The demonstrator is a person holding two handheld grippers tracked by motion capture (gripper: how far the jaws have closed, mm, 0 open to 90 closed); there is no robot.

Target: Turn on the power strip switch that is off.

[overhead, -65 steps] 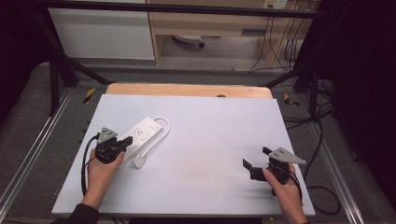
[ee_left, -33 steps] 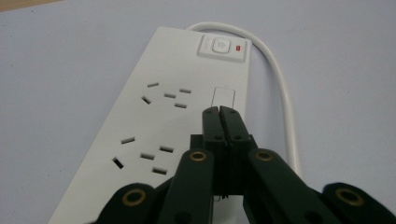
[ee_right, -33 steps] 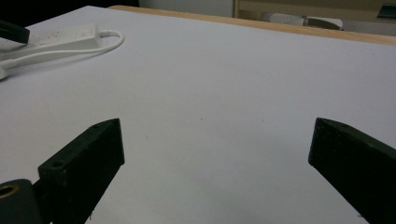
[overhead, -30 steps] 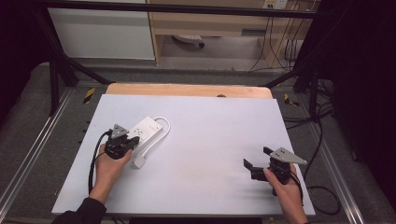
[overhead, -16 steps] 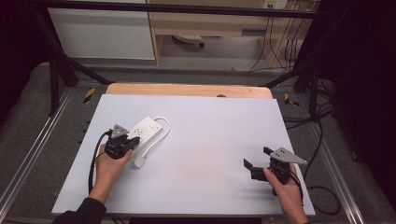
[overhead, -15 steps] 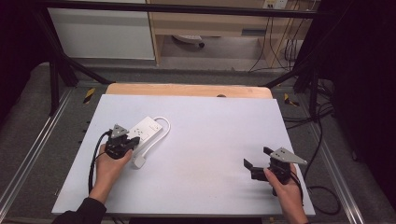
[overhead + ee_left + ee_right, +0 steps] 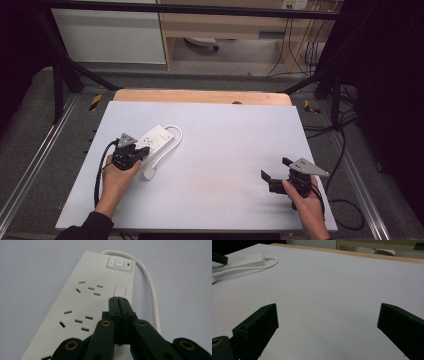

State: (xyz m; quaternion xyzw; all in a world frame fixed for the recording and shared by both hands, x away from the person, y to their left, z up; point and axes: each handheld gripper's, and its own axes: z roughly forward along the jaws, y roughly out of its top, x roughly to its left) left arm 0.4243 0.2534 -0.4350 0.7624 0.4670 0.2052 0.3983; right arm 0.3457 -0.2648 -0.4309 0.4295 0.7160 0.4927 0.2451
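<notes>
A person holds a gripper in each hand over a table with a white power strip on it.

The flat white plastic power strip lies on the pale grey table, its long axis running away from the left gripper toward the far edge. That gripper is over the strip's near half, jaws pressed together and empty, tips pointing along the strip at its square white switch with a red light, a little ahead. The strip's white cord loops back beside it to a plug. The right gripper is well apart from the strip, jaws spread wide, holding nothing. The left hand is much the nearer.
</notes>
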